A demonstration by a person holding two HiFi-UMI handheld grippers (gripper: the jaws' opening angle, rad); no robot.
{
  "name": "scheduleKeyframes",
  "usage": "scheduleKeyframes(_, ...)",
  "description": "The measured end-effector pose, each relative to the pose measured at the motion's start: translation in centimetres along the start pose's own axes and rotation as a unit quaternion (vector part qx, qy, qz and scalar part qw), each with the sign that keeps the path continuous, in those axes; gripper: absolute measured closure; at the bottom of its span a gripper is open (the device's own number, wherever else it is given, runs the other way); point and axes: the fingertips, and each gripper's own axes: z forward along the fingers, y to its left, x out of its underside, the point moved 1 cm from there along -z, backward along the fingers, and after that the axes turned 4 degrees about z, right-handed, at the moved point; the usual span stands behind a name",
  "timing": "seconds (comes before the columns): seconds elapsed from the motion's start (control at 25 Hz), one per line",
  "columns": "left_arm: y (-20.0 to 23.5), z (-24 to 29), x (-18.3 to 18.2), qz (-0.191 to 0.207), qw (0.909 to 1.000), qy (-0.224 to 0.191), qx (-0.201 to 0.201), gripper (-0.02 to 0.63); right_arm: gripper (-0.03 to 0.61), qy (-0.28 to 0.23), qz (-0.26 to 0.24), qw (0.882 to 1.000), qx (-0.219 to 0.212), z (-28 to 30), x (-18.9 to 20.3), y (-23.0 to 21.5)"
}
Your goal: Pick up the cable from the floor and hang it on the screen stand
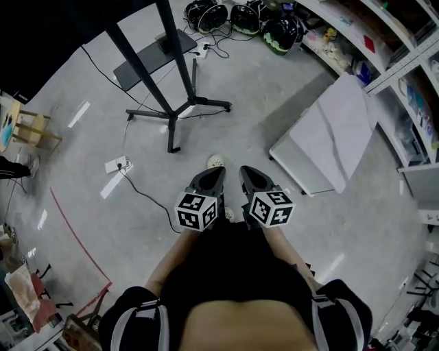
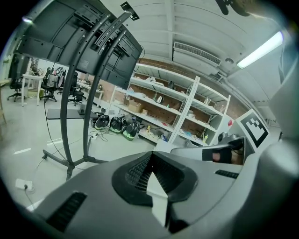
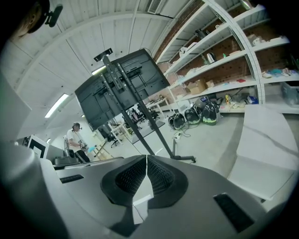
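Observation:
A thin black cable (image 1: 146, 197) lies on the grey floor. It runs from a white power strip (image 1: 116, 164) towards my feet, left of the left gripper. The black screen stand (image 1: 177, 103) rises ahead, with its legs spread on the floor. My left gripper (image 1: 215, 173) and right gripper (image 1: 247, 173) are side by side at waist height, pointing towards the stand; both are shut and hold nothing. In the left gripper view the shut gripper (image 2: 150, 161) faces the stand (image 2: 70, 116) and its dark screen (image 2: 70, 32). In the right gripper view the shut gripper (image 3: 146, 159) faces the stand (image 3: 140, 121).
A white table (image 1: 329, 137) stands close on the right, with shelves (image 1: 405, 62) behind it. Several helmets (image 1: 240, 17) and loose cords lie beyond the stand. A red tape line (image 1: 75, 233) crosses the floor at left. A person (image 3: 74, 137) stands far off.

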Motion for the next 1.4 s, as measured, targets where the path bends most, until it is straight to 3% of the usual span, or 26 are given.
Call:
scheduleKeyframes(0.32,3.4,3.8,-2.6,-0.003,0.9997,0.018,0.013,0.611,0.554,0.009,0.014,1.000,0.007,4.8,-3.1,-1.0)
scheduleKeyframes(0.8,9.9,9.0,-9.7,0.000,0.9996,0.007,0.029,0.611,0.552,0.003,0.007,1.000,0.018,12.1,-10.6,-1.5)
scheduleKeyframes(1.12,14.2,12.6,-12.7,-0.012,0.9993,0.001,0.034,0.611,0.552,0.013,0.000,0.999,0.030,16.8,-13.7,-2.7)
scheduleKeyframes(1.4,17.4,17.2,-14.3,-0.019,0.9984,0.012,0.051,0.611,0.552,0.016,-0.057,0.998,0.014,21.1,-16.5,-4.1)
